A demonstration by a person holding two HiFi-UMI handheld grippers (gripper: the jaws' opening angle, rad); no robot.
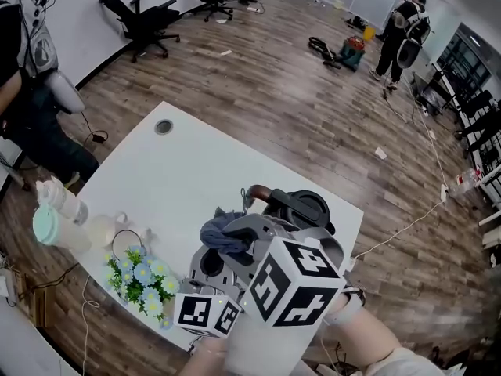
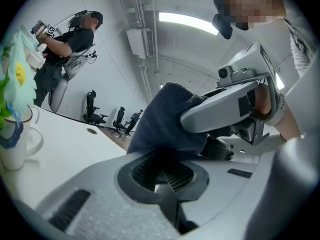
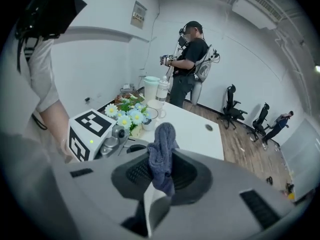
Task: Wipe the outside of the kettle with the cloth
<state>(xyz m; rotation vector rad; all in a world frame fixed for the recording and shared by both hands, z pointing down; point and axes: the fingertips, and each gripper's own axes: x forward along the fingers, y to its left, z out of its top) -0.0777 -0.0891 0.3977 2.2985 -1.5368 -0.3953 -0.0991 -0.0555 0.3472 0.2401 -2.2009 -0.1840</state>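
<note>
Flowers (image 1: 141,279) and bottle (image 1: 56,210) on white table (image 1: 196,163).

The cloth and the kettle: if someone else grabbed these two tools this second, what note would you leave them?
The right tool is shut on the cloth, which sticks out bunched.
The left tool is shut and empty, close beside the right one.
The kettle stands on the table just beyond both tools; the cloth does not seem to be touching it.
Done: the cloth is in hand. Whether any wiping is done cannot be told.
Left: bring the cloth to the kettle's outside and wipe around it.
</note>
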